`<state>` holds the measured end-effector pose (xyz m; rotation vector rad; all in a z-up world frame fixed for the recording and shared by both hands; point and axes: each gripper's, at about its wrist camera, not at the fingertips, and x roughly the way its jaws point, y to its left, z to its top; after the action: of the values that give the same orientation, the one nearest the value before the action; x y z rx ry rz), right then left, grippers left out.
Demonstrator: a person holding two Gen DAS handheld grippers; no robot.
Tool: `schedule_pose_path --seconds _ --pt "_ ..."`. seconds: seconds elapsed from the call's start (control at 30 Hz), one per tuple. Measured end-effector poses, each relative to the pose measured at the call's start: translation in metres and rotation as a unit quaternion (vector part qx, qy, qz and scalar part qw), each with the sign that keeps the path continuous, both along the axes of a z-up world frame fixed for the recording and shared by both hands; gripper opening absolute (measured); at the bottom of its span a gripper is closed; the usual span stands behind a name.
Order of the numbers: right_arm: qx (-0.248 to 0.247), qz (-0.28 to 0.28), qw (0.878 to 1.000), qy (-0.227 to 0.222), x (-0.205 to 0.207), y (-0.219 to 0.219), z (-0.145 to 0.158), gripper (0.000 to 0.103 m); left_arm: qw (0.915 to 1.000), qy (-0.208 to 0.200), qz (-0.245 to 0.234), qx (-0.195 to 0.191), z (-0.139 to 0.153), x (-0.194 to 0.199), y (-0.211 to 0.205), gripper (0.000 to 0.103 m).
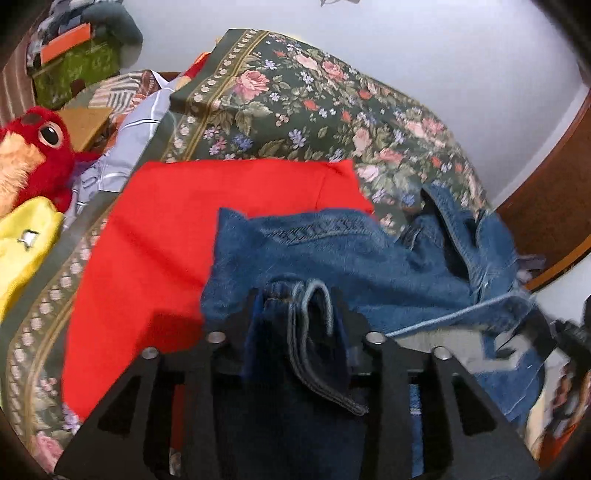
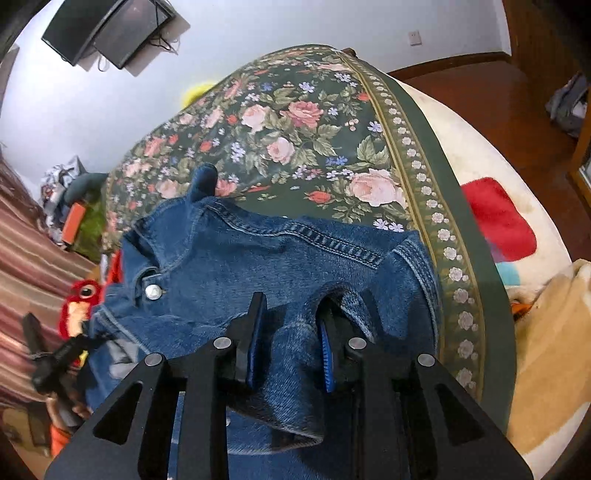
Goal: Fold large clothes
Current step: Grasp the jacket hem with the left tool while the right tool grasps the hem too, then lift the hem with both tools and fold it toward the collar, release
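A blue denim jacket [image 1: 369, 258] lies bunched on the floral bedspread [image 1: 295, 110], partly over a flat red cloth [image 1: 166, 229]. My left gripper [image 1: 297, 302] is shut on a folded hem of the denim jacket, which fills the gap between its fingers. In the right wrist view the denim jacket [image 2: 240, 258] shows its metal button [image 2: 152, 291] and stitched seams. My right gripper [image 2: 291, 321] holds a fold of the denim between its blue-padded fingers, which stand fairly wide around the thick cloth. The left gripper [image 2: 55, 358] shows at the left edge there.
A red plush toy [image 1: 40, 147] and a yellow cloth [image 1: 26, 240] lie at the left, with striped clothes [image 1: 122, 122] and boxes behind. The bedspread [image 2: 295, 122] ends at a green border [image 2: 461, 229]; a cream blanket [image 2: 546, 332] lies right. A wall-mounted TV [image 2: 110, 29] hangs above.
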<state>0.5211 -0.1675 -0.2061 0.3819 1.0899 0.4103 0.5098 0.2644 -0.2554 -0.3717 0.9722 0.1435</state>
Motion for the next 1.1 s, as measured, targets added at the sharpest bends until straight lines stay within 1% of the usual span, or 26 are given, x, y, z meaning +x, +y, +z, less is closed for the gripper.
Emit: schedule_pose_path --seconds 0.07,0.1,0.13,0.17,0.2,0.23,0.3,0.33,0.37,0.4,0.43,0.47,0.5,0.53,0.6,0.67,0.73,0.83,0.97,1.0,1.07,1.1 --pt "-0.008 0.015 1.0 -0.007 -0.005 -0.001 0.01 0.023 0.9997 0.006 -0.006 0.025 0.005 -0.005 -0.004 0.049" --pt "-0.017 0.02 1.0 -0.012 -0.009 -0.001 0.015 0.028 0.9993 0.009 -0.009 0.034 0.01 -0.009 -0.006 0.049" --pt "-0.039 0.013 0.999 -0.023 -0.014 -0.003 0.022 0.037 0.9992 0.009 -0.012 0.038 0.016 -0.012 -0.007 0.049" --pt "-0.077 -0.004 0.996 -0.046 -0.024 -0.007 0.034 0.042 0.9992 0.004 -0.017 0.036 0.021 -0.014 -0.008 0.049" --pt "-0.092 -0.009 0.994 -0.06 -0.029 -0.01 0.04 0.051 0.9992 -0.005 -0.025 0.031 0.031 -0.019 -0.01 0.049" --pt "-0.098 -0.012 0.992 -0.073 -0.038 -0.016 0.049 0.051 0.999 -0.012 -0.032 0.029 0.042 -0.023 -0.013 0.049" --pt "-0.094 -0.014 0.993 -0.074 -0.047 -0.025 0.058 0.051 0.9978 -0.029 -0.048 0.035 0.063 -0.032 -0.021 0.052" --pt "-0.094 -0.012 0.993 -0.072 -0.052 -0.027 0.062 0.051 0.9966 -0.04 -0.056 0.046 0.075 -0.038 -0.026 0.054" --pt "-0.099 -0.006 0.993 -0.071 -0.057 -0.028 0.067 0.051 0.9954 -0.048 -0.061 0.056 0.083 -0.042 -0.031 0.06" --pt "-0.105 -0.001 0.992 -0.071 -0.062 -0.027 0.07 0.051 0.9936 -0.057 -0.069 0.069 0.093 -0.049 -0.038 0.063" --pt "-0.11 0.006 0.991 -0.073 -0.068 -0.026 0.073 0.052 0.9921 -0.062 -0.078 0.076 0.1 -0.054 -0.043 0.064" --pt "-0.113 0.015 0.991 -0.074 -0.076 -0.024 0.075 0.053 0.9912 -0.064 -0.086 0.078 0.104 -0.058 -0.048 0.064" --pt "-0.114 0.023 0.991 -0.07 -0.082 -0.021 0.074 0.059 0.9905 -0.061 -0.098 0.075 0.105 -0.063 -0.054 0.064" --pt "-0.112 0.031 0.991 -0.066 -0.089 -0.017 0.073 0.062 0.99 -0.057 -0.108 0.072 0.104 -0.067 -0.058 0.064" --pt "-0.104 0.051 0.991 -0.067 -0.102 -0.007 0.068 0.062 0.9887 -0.041 -0.126 0.07 0.096 -0.073 -0.068 0.064" --pt "-0.106 0.071 0.99 -0.064 -0.11 0.004 0.06 0.062 0.9863 -0.019 -0.143 0.079 0.079 -0.076 -0.082 0.064" --pt "-0.12 0.093 0.987 -0.06 -0.114 0.017 0.05 0.062 0.984 0.001 -0.156 0.087 0.062 -0.076 -0.093 0.064" --pt "-0.139 0.118 0.982 -0.053 -0.113 0.036 0.032 0.062 0.9808 0.034 -0.168 0.093 0.032 -0.071 -0.107 0.064" --pt "-0.157 0.129 0.978 -0.037 -0.1 0.056 0.003 0.063 0.9765 0.056 -0.165 0.126 0.006 -0.048 -0.113 0.064" --pt "-0.166 0.127 0.977 -0.042 -0.098 0.06 -0.001 0.065 0.9763 0.058 -0.163 0.13 0.002 -0.042 -0.112 0.064" --pt "-0.178 0.123 0.975 -0.058 -0.09 0.069 -0.006 0.07 0.9779 0.062 -0.155 0.126 -0.005 -0.027 -0.108 0.064" --pt "-0.176 0.125 0.975 -0.059 -0.083 0.074 -0.008 0.079 0.9795 0.062 -0.15 0.119 -0.007 -0.016 -0.104 0.065"
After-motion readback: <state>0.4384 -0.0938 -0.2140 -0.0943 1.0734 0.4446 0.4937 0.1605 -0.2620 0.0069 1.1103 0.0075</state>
